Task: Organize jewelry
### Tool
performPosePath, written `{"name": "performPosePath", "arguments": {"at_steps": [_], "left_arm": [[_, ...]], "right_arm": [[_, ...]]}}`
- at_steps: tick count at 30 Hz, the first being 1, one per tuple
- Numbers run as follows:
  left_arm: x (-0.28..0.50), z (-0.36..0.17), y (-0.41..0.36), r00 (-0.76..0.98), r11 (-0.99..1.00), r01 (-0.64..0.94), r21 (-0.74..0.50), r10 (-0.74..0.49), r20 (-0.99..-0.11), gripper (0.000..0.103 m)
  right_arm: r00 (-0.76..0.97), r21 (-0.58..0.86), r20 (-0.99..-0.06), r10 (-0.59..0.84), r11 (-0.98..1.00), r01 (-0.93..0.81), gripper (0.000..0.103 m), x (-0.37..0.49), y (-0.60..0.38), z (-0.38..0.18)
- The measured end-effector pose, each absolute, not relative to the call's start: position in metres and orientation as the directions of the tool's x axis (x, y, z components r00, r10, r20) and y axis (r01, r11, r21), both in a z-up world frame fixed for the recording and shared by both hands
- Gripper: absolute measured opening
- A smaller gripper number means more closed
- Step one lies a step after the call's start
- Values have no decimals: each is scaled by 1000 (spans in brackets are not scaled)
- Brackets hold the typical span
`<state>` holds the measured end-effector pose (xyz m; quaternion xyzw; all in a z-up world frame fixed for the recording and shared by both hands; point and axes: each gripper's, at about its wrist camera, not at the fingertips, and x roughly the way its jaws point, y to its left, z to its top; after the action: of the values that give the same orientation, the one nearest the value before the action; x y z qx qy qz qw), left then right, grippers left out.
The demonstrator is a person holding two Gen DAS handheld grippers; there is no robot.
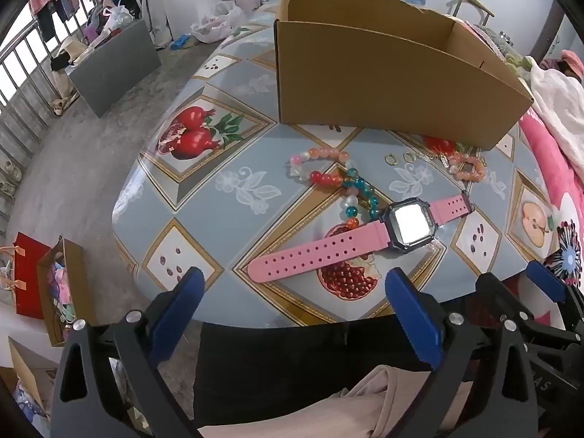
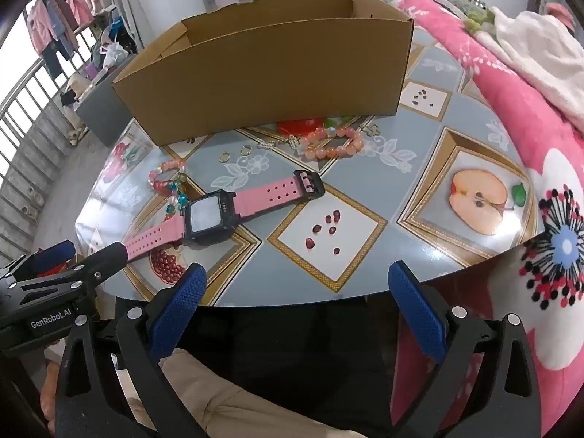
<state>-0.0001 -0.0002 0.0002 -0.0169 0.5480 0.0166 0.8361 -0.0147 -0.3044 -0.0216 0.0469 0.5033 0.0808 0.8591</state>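
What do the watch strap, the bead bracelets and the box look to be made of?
Watch strap: matte pink, lying limp, probably silicone. Multicolour bead bracelet and peach bracelet: glossy, partly translucent beads, glass or plastic. Box: plain brown cardboard, top edge ragged.

A cardboard box [image 1: 383, 73] stands at the far side of the table [image 1: 204, 197]. Before it lie two small rings [image 1: 399, 158], with one bead bracelet [image 1: 469, 168] to their right and another [image 1: 328, 175] to their left. Nearest the table's front edge lies the watch [image 1: 365, 237], its strap resting over the left bracelet's trailing beads
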Motion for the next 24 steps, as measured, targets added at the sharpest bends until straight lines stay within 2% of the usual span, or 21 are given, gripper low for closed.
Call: {"name": "performPosePath", "arguments": {"at_steps": [24], "left_arm": [[-1, 1, 4, 406, 999, -48, -6, 14, -914, 97]], "right_arm": [[489, 163, -852, 184, 983, -86, 96, -15, -306, -20]]}}
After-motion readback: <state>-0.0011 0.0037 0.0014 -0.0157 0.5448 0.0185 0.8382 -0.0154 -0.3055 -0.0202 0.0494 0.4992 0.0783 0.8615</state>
